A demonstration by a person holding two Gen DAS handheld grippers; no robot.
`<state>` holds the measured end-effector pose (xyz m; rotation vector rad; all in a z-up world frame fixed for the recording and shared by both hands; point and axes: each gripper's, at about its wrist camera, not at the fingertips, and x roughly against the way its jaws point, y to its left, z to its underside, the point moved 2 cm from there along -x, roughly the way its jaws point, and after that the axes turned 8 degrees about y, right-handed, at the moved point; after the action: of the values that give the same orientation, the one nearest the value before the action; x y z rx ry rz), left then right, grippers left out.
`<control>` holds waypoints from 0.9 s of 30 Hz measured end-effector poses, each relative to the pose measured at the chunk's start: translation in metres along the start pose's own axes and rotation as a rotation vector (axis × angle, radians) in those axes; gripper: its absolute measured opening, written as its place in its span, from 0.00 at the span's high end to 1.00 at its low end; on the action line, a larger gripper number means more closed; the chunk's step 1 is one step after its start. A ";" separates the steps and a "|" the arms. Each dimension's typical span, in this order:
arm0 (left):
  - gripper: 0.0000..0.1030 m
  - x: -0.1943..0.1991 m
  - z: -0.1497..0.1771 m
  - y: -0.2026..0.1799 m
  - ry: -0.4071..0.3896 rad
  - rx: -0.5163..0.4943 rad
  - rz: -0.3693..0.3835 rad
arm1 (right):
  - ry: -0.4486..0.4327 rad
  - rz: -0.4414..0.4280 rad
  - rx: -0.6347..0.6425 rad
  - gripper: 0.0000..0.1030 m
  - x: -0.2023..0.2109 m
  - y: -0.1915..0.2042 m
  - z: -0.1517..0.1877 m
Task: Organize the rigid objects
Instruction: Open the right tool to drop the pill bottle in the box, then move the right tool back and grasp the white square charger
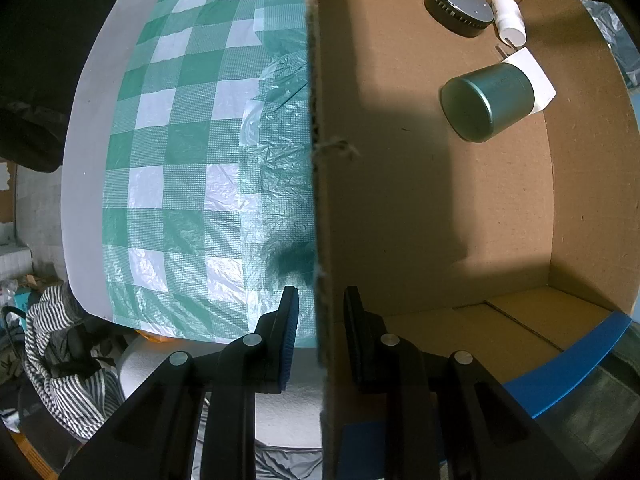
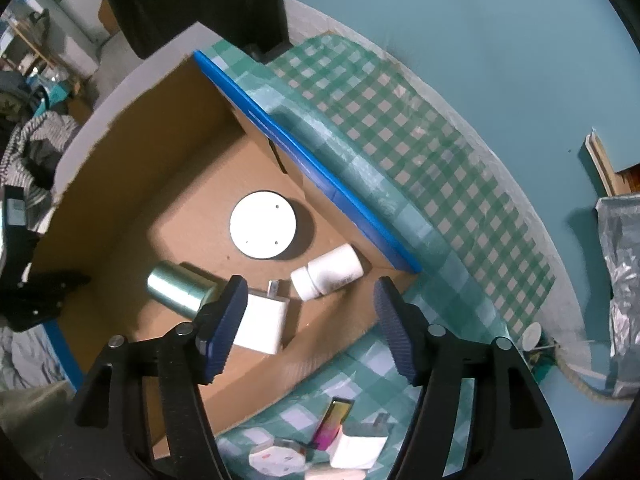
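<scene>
left wrist view: black left gripper points down, its jaws clamped on the upright wall of an open brown cardboard box, one finger outside and one inside.
right wrist view: black right gripper with blue ribbed pads hangs over the box; jaws apart and holding nothing, with the white square charger plug lying on the box floor below, beside its left finger.
box contents: dark green metal tin on its side; round black disc with a pale flat top lying flat; white plastic bottle on its side; white charger plug partly under the tin.
arrangement in box: tin touches the plug; bottle lies just beside the plug; disc sits near the bottle.
box trim: blue edge strip along one wall.
surface: green-and-white checked plastic tablecloth under the box.
still outside the box: second white charger plug, a slim iridescent pink-and-gold stick, and a white rounded adapter, close together on the cloth at the lower edge of the right wrist view.
background: striped fabric beyond the table edge.
</scene>
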<state>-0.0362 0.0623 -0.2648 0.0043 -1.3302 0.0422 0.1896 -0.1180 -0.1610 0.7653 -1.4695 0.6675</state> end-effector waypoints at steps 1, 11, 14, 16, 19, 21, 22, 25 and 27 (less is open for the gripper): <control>0.78 0.000 0.000 0.000 0.000 0.000 0.000 | -0.007 0.001 -0.001 0.31 0.003 0.000 0.003; 0.78 0.002 -0.001 0.000 0.000 -0.008 -0.002 | -0.037 -0.017 -0.052 0.31 0.021 -0.014 0.036; 0.78 0.002 -0.002 0.000 0.003 -0.012 -0.005 | -0.037 -0.021 -0.085 0.31 0.024 -0.024 0.048; 0.78 0.002 -0.003 -0.001 0.004 -0.014 -0.005 | -0.034 -0.021 -0.110 0.31 0.023 -0.032 0.057; 0.78 0.003 -0.003 -0.001 0.006 -0.014 -0.004 | -0.023 -0.026 -0.148 0.31 0.020 -0.043 0.071; 0.78 0.003 -0.004 -0.002 0.008 -0.014 -0.004 | -0.012 -0.027 -0.175 0.31 0.016 -0.051 0.083; 0.78 0.003 -0.004 -0.002 0.008 -0.015 -0.005 | -0.006 -0.028 -0.185 0.31 0.013 -0.053 0.087; 0.78 0.004 -0.005 -0.002 0.009 -0.013 -0.005 | 0.019 -0.021 -0.213 0.31 0.004 -0.063 0.105; 0.78 0.004 -0.004 -0.001 0.010 -0.011 -0.003 | 0.042 -0.016 -0.224 0.31 -0.004 -0.067 0.116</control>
<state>-0.0310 0.0610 -0.2623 -0.0030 -1.3205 0.0325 0.1720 -0.2509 -0.1734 0.5856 -1.4699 0.4934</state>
